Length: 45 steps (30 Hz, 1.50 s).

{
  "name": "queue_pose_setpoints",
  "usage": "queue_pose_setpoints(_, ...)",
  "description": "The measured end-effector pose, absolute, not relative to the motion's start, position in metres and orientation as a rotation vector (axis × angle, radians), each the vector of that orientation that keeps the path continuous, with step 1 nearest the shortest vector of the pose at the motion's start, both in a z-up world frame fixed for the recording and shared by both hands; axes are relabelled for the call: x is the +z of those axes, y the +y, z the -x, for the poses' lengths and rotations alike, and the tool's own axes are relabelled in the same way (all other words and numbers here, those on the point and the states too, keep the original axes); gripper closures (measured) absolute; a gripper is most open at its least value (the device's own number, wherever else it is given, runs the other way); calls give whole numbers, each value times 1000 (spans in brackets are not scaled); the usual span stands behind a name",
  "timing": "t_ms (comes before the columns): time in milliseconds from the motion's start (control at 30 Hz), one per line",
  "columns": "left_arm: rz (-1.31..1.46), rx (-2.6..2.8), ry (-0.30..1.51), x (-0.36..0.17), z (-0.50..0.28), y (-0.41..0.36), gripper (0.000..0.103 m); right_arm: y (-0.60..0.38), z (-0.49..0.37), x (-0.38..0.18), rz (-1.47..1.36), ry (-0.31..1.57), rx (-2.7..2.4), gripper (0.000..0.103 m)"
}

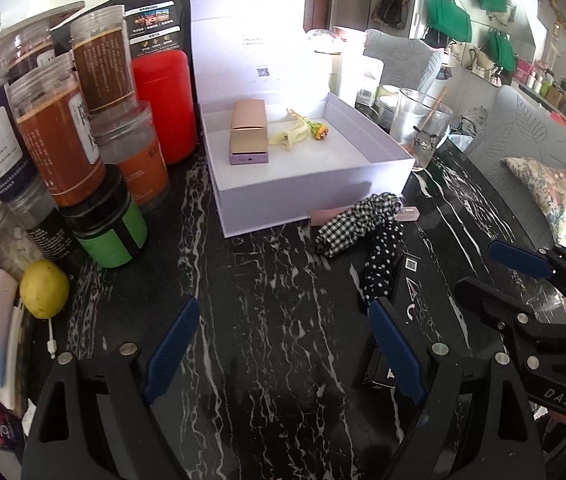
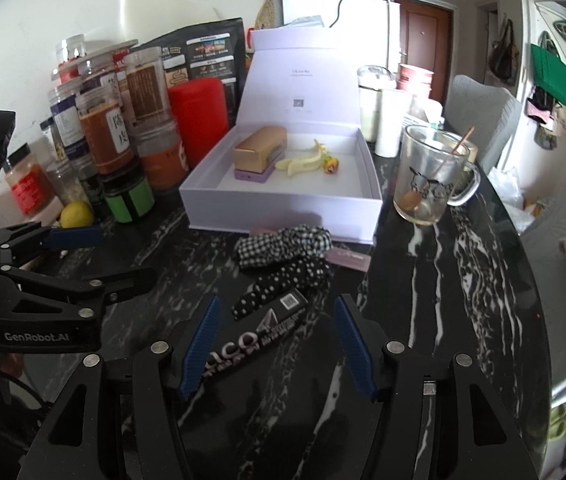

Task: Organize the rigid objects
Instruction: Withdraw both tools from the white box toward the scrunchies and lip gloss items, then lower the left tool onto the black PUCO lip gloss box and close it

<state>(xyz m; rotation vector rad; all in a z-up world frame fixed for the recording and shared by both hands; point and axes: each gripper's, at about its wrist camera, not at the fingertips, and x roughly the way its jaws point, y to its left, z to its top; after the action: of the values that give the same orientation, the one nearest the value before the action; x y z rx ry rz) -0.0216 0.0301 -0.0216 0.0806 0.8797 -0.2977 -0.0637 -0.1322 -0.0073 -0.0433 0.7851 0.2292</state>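
A long black rectangular carton with pale lettering [image 2: 261, 334] lies flat on the black white-veined marble bench [image 2: 435, 280], its near end between the two blue-padded fingers of the right claw [image 2: 277, 346], which stands open around it with neither pad touching it. In the left wrist view only a corner of that carton [image 1: 379, 372] shows behind the left claw's right finger. The left claw [image 1: 283, 344] is also open, hovering over bare marble to the left of the carton, holding nothing.

Just beyond the carton lie a black polka-dot fabric scrunchie [image 2: 283, 282] and a black-and-white gingham scrunchie [image 2: 283, 246], touching each other, with a flat pink card box [image 2: 347, 259] partly under them. Behind these sits an open pale lilac gift box with its lid raised [image 2: 283, 208]; inside are a gold rectangular case on a purple base [image 2: 259, 154], a pale yellow plastic hair clip [image 2: 303, 160] and a small flower-shaped hair clip [image 2: 331, 166]. Right of the gift box stands a clear glass mug with a cartoon print [image 2: 429, 178]. Left of it cluster plastic jars of spices [image 1: 55, 136], a red cylindrical canister [image 1: 165, 106], a green-labelled black jar [image 1: 109, 232] and a yellow lemon [image 1: 44, 288]
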Motion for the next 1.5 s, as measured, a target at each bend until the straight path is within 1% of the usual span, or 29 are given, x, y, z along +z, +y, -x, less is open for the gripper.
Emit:
queue_pose_setpoints(200, -83, -374, 887, -31, 30, 13, 16, -145, 69, -18, 25, 801, 209, 44)
queue_pose_setpoints(467, -78, -478, 982, -59, 29, -17, 16, -173, 68, -41, -46, 873, 163, 44)
queue_pose_setpoints(567, -99, -445, 971, -61, 27, -20, 16, -180, 70, -45, -52, 878, 150, 44)
queue_pose_setpoints(733, -107, -381, 961, -64, 17, -12, 16, -184, 70, -48, -57, 878, 153, 44)
queue_pose_setpoints(1033, -30, -347, 966, -68, 2, 9, 16, -181, 63, -54, -68, 897, 180, 44)
queue_pose_setpoints(1233, -94, -308, 1000, -84, -2, 7, 16, -178, 57, -57, -68, 902, 186, 44)
queue_pose_setpoints(1500, -62, -325, 982, -76, 3, 16, 16, -163, 42, -61, -56, 897, 248, 44)
